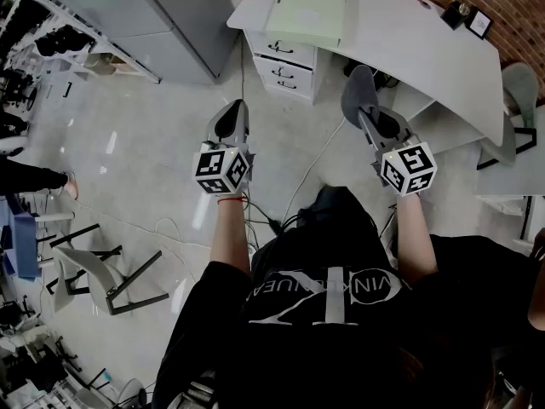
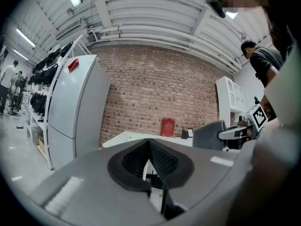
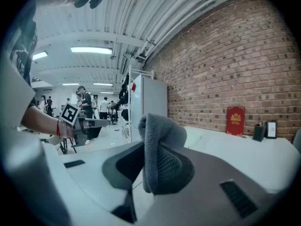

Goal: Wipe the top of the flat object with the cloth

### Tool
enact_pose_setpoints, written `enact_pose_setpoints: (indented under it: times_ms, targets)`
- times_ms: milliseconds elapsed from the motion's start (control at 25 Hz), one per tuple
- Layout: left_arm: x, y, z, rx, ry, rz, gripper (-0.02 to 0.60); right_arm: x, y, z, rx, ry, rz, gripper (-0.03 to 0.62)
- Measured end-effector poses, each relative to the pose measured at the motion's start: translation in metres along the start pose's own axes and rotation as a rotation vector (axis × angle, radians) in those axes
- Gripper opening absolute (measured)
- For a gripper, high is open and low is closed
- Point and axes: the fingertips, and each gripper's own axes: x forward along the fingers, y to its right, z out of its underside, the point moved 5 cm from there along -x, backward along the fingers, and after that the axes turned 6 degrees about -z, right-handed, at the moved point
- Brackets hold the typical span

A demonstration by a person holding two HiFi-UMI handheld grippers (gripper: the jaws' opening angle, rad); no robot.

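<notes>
Left gripper (image 1: pixel 236 113): fingers pressed together with nothing between them, held level over the pale grey floor (image 1: pixel 145 143).

Right gripper (image 1: pixel 368 118): fingers clamped on a folded grey fleece cloth (image 3: pixel 159 145), which bulges up past the fingertips. The gripper tips slightly downward.

Both grippers are in the air, short of the curved white worktop (image 1: pixel 409 41).

A pale green, flat rectangular pad (image 1: pixel 308 14) lies on the worktop's left end, over the white drawer unit (image 1: pixel 285 66). It is well apart from the cloth.

A red brick wall (image 2: pixel 164 88) stands behind the worktop.
</notes>
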Motion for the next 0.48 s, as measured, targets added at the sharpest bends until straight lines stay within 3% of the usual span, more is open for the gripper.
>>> enact_pose_setpoints:
  times_ms: [480]
  targets:
    - [0.0047,0.0037,0.0003,0.003,0.001,0.011,0.009,0.0022,0.0039,-0.0018,-0.009,0.007,0.008,0.051]
